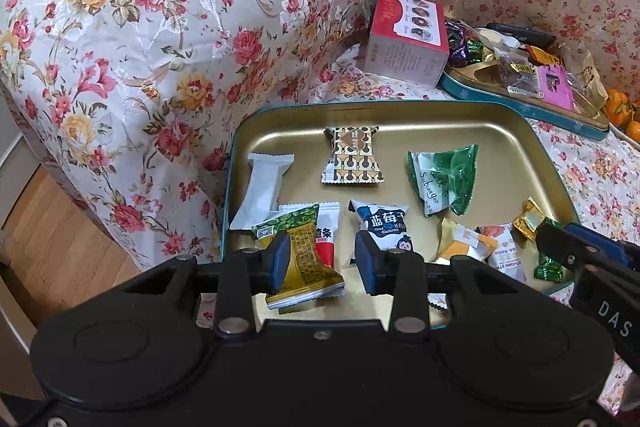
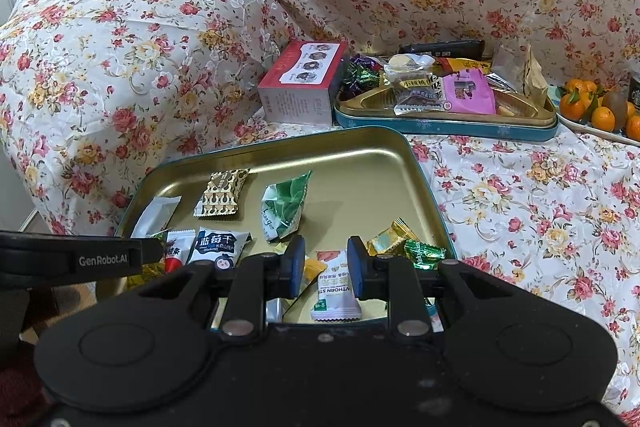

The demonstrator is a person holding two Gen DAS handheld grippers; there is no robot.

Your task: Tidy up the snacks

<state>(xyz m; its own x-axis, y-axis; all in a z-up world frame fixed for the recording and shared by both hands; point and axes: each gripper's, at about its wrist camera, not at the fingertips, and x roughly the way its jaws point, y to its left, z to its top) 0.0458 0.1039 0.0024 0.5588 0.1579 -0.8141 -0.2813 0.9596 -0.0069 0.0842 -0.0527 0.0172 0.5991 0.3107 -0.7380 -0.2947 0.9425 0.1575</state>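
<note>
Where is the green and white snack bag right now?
The green and white snack bag lies in the near gold tray, right of the brown patterned packet and beyond the blueberry packet.

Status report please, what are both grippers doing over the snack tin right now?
Left gripper open over yellow-green packet. Right gripper open around white hawthorn packet. Gold tin lid holds loose snacks. Nothing blocking.

Both wrist views look close, forward and down; shared: gold tray point(image 1: 552, 163) point(image 2: 424, 187) at frame centre
</note>
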